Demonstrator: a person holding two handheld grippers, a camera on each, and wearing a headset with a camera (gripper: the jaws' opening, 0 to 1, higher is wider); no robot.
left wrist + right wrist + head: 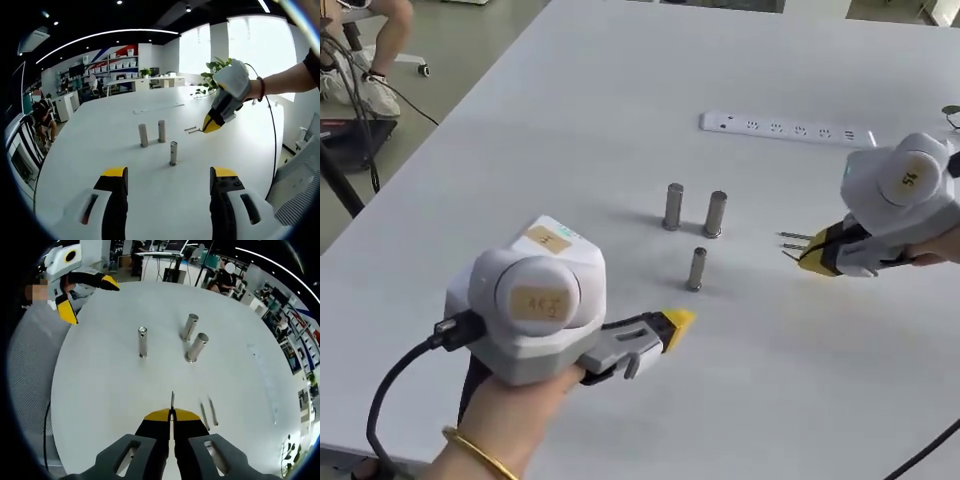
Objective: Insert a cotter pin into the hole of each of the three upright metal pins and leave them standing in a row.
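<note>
Three grey metal pins stand upright on the white table: two side by side (673, 206) (715, 214) and a third (696, 268) nearer to me. My right gripper (172, 416) is shut on a thin cotter pin (172, 401) that sticks out past its tips, and it hovers to the right of the metal pins (810, 258). Two more cotter pins (204, 415) (212, 410) lie on the table beside its tips. My left gripper (169, 175) is open with nothing in it, low over the table in front of the nearest metal pin (173, 153).
A white power strip (785, 128) lies on the table behind the metal pins. People sit on chairs past the table's left edge (360, 60). A potted plant (215, 67) stands at the far side of the table.
</note>
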